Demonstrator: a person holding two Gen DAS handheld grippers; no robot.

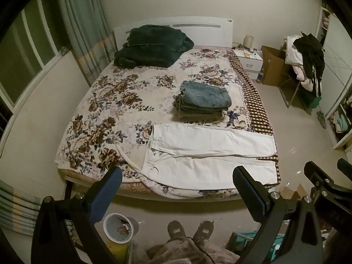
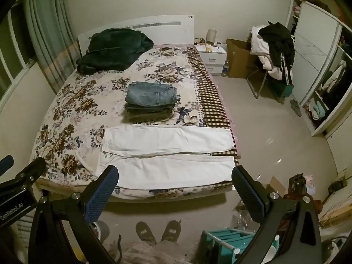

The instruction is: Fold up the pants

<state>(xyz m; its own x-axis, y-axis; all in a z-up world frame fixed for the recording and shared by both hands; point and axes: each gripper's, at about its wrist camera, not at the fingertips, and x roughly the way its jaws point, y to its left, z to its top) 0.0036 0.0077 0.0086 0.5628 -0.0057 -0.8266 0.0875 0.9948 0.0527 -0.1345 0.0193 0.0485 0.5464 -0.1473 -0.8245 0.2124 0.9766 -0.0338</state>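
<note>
Both claws held above the floor at the foot of the bed, facing the headboard. My left claw has its jaws spread wide, nothing between the pads; my right claw likewise gapes, gripping nothing. Neither touches fabric.

The white pants lie flat across the near edge of the bed, waistband to my left, both legs running to my right, side by side with a narrow gap between them. The leg ends reach the checked border of the floral bedspread at the bed's right edge. Unfolded.

Beyond the white pants, toward the middle of the bed, a stack of folded jeans, blue denim on top. Near the headboard, left side, a dark green blanket in a heap.

My slippered feet stand on the floor below the claws. A waste bin sits just to their left.
</note>
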